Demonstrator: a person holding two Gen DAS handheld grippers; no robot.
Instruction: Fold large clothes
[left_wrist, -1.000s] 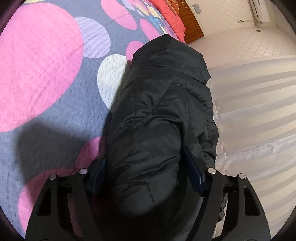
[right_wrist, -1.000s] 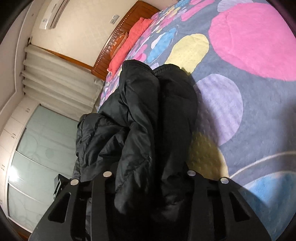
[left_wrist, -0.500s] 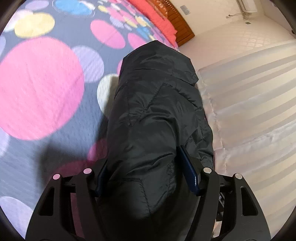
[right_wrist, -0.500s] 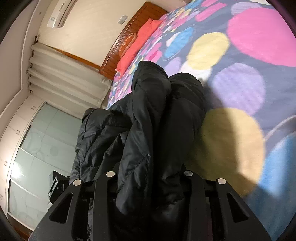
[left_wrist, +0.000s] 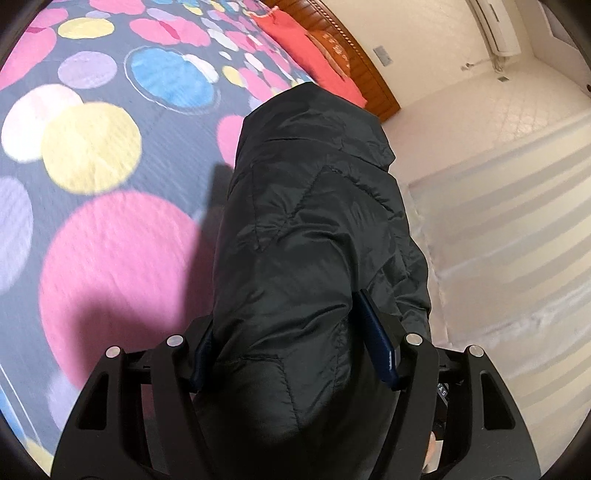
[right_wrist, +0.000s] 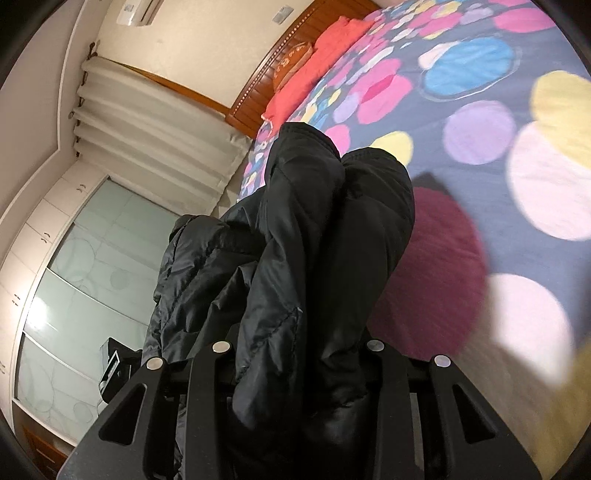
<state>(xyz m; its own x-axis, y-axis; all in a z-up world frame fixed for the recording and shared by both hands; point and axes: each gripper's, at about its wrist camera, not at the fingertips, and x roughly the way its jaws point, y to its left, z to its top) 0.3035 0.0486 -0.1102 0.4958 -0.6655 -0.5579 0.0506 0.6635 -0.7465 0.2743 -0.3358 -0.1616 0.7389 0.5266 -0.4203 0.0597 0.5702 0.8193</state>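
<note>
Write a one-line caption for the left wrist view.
Left claw clamped on a bunched black puffer jacket, held above a polka-dot bedspread.

Jacket bulk blocks both my wrist views.

The black puffer jacket (left_wrist: 314, 258) buries my left gripper (left_wrist: 295, 354) fingertips, and my right gripper (right_wrist: 299, 373) tips vanish in its folds too. Bedspread (right_wrist: 517, 295) at right is motion-blurred; the jacket's lower end runs off the frame.
</note>
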